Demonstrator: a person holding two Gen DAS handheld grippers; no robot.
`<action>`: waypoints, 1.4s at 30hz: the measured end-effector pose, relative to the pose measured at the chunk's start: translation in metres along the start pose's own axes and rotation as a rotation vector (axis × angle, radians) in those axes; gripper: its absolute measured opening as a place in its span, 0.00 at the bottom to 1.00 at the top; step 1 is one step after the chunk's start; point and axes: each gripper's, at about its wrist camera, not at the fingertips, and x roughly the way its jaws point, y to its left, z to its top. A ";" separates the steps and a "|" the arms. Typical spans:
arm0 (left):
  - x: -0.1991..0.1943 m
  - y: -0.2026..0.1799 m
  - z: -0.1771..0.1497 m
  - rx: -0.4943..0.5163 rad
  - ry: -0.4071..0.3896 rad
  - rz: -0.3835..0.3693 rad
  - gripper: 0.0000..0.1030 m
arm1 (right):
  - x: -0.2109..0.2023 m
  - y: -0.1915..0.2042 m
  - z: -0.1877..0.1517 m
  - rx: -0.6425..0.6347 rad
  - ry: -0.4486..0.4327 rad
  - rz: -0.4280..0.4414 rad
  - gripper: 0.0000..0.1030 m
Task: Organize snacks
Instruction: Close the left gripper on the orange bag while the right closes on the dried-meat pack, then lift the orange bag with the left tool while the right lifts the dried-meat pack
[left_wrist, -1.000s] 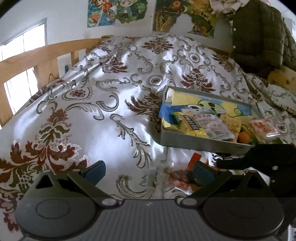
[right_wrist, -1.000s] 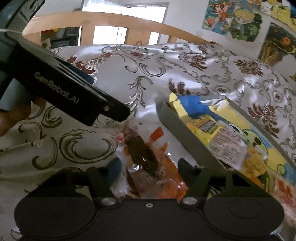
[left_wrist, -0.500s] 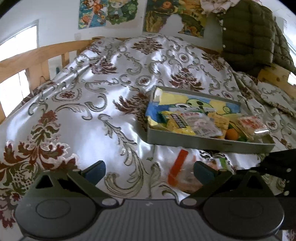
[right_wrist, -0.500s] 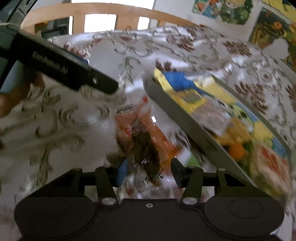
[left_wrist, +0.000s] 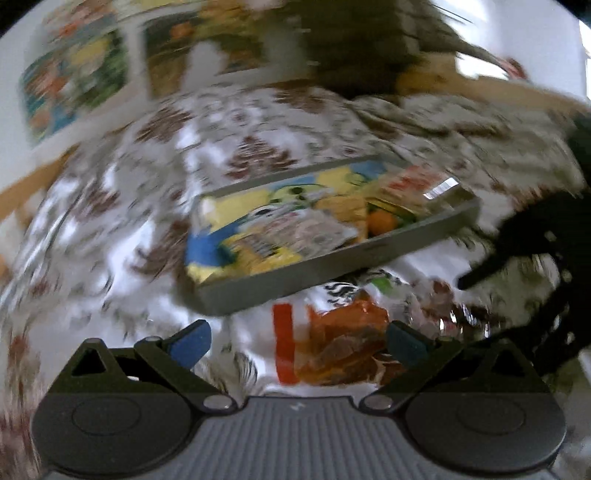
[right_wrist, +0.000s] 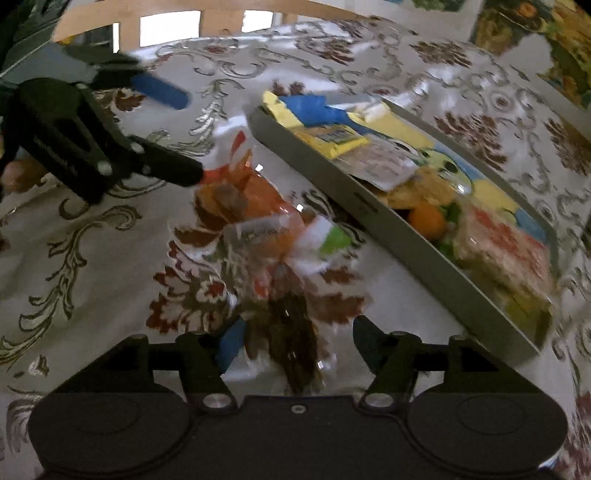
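The left gripper (left_wrist: 297, 341) points down at a slant, its blue-padded jaws spread wide with neither pad pressing on anything; its view is smeared. The right gripper (right_wrist: 293, 341) tips more steeply downward, and its jaws have just been opening, standing apart around a dark snack packet (right_wrist: 295, 339) without clamping it.

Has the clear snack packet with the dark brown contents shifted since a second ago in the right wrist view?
Yes. The clear packet with dark brown contents now lies further from the grey tray, between the right gripper's just-widened jaws.
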 end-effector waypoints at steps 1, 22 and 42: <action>0.004 -0.001 0.002 0.052 0.006 -0.027 1.00 | 0.004 -0.001 0.001 -0.001 -0.001 0.013 0.66; 0.085 -0.027 0.035 0.491 0.287 -0.297 1.00 | -0.003 -0.041 -0.004 0.202 0.055 -0.008 0.46; 0.073 -0.048 0.041 0.539 0.385 -0.297 0.65 | -0.006 -0.043 -0.009 0.316 0.037 0.009 0.46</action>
